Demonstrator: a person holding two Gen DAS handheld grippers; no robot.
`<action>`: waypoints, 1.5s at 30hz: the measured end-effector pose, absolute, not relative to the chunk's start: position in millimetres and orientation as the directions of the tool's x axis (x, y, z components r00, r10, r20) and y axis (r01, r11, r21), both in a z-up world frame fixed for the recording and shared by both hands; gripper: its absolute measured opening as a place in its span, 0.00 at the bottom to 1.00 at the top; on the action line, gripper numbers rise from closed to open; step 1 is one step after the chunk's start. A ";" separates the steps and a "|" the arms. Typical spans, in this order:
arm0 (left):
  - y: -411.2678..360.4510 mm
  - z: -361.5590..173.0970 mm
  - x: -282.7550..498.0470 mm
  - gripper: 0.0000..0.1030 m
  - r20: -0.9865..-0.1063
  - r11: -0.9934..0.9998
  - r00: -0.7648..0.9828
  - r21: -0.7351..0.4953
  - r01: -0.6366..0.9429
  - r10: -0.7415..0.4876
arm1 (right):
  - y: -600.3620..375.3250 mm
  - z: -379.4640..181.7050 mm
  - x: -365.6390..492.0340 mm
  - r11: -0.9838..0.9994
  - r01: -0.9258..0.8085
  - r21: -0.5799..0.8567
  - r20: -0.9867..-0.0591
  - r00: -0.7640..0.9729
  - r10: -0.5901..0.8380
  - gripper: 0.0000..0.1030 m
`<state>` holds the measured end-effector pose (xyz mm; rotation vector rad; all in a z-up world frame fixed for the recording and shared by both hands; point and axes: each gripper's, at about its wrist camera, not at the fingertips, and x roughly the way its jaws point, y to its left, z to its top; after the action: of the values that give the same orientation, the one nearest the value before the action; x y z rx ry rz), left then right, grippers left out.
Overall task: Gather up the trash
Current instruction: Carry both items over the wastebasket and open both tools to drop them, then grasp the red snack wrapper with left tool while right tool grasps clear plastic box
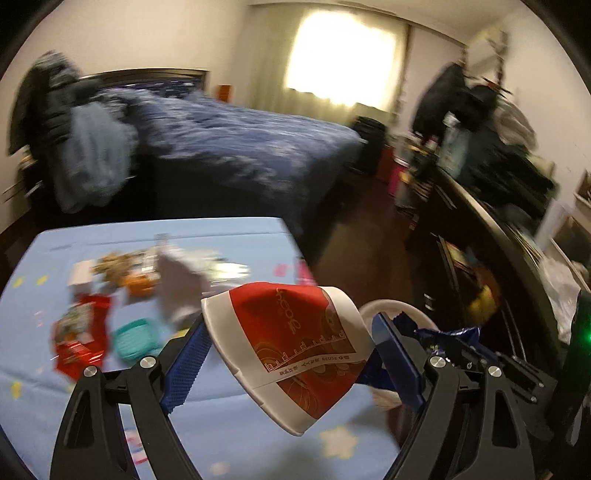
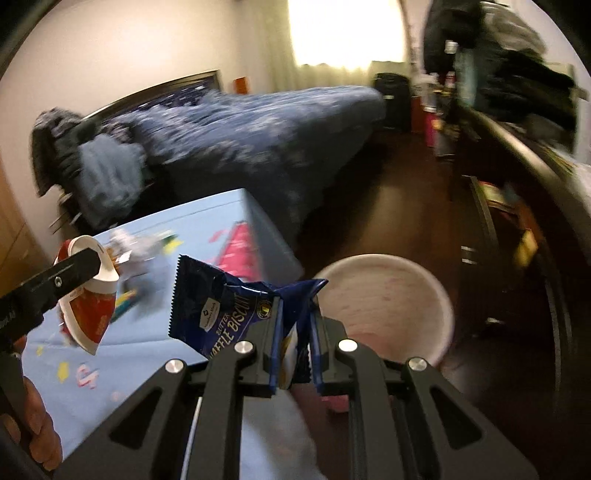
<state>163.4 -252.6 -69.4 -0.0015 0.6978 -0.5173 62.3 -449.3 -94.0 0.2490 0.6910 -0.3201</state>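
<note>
walls: plain white [image 1: 155, 33]
window: bright, glaring through pale curtains [image 1: 343, 55]
floor: dark wood [image 2: 399, 192]
bed: dark blue patterned quilt [image 1: 229, 140], dark headboard [image 1: 147, 75] against the wall
clothes: dark and grey-blue garments heaped at the bed's near corner [image 1: 88, 147]
right side: long dark counter [image 1: 491, 229] piled with blurred clutter
table: light blue cloth with small prints [image 1: 229, 424]
far corner: dark suitcase-like box [image 2: 393, 99] under the window

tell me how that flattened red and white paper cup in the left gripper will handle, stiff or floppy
The flattened red and white paper cup probably stays fairly stiff: it juts past the left gripper without drooping. Likely light, since pinching its middle holds it up. It looks already crushed flat, so a firmer squeeze should matter little.
</note>
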 end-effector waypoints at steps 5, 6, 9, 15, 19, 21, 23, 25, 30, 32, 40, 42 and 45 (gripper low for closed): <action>-313.9 -78.3 170.4 0.84 -0.622 0.816 0.588 -0.152 0.557 -0.517 | -494.4 -101.6 48.3 0.874 0.474 0.106 -0.657 0.693 -0.296 0.14; -328.5 -80.9 172.3 0.84 -0.623 0.800 0.573 -0.149 0.581 -0.533 | -502.0 -103.8 47.0 0.865 0.491 0.105 -0.657 0.687 -0.310 0.14; -365.2 -89.2 175.5 0.84 -0.641 0.757 0.521 -0.149 0.636 -0.564 | -529.9 -116.6 45.2 0.831 0.548 0.099 -0.665 0.658 -0.354 0.14; -421.7 -115.0 187.9 0.84 -0.693 0.706 0.433 -0.155 0.691 -0.576 | -559.4 -141.4 49.2 0.800 0.594 0.084 -0.688 0.615 -0.385 0.14; -443.8 -133.3 198.4 0.84 -0.728 0.704 0.398 -0.162 0.691 -0.558 | -566.4 -161.5 64.2 0.802 0.594 0.063 -0.704 0.596 -0.387 0.14; -451.0 -139.7 202.9 0.88 -0.737 0.705 0.390 -0.163 0.690 -0.552 | -568.1 -168.9 71.2 0.807 0.588 0.056 -0.710 0.591 -0.382 0.14; -455.9 -142.6 206.4 0.92 -0.741 0.709 0.391 -0.159 0.687 -0.545 | -567.7 -176.2 79.8 0.812 0.583 0.032 -0.710 0.585 -0.392 0.16; -458.2 -144.8 209.9 0.94 -0.740 0.711 0.389 -0.168 0.683 -0.549 | -566.8 -179.0 85.1 0.817 0.576 0.021 -0.705 0.588 -0.396 0.23; -448.7 -141.0 217.8 0.96 -0.729 0.724 0.392 -0.203 0.659 -0.561 | -565.4 -179.1 88.7 0.824 0.566 0.013 -0.680 0.610 -0.408 0.59; -443.7 -138.4 219.8 0.96 -0.723 0.730 0.399 -0.209 0.651 -0.563 | -565.3 -177.2 87.8 0.826 0.563 0.018 -0.675 0.616 -0.405 0.60; -396.0 -110.8 210.3 0.96 -0.683 0.778 0.499 -0.166 0.605 -0.533 | -543.3 -156.5 83.8 0.851 0.523 0.055 -0.663 0.656 -0.361 0.65; -380.5 -104.6 205.7 0.96 -0.672 0.794 0.529 -0.147 0.590 -0.518 | -532.5 -148.8 83.4 0.862 0.504 0.054 -0.655 0.670 -0.350 0.67; -352.0 -95.6 198.7 0.96 -0.660 0.825 0.575 -0.122 0.553 -0.483 | -507.2 -135.4 85.4 0.890 0.452 0.064 -0.644 0.700 -0.309 0.69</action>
<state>198.7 -352.0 -95.6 0.1018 0.7415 -0.6075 85.4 -507.2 -135.4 0.2246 0.6727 -0.4278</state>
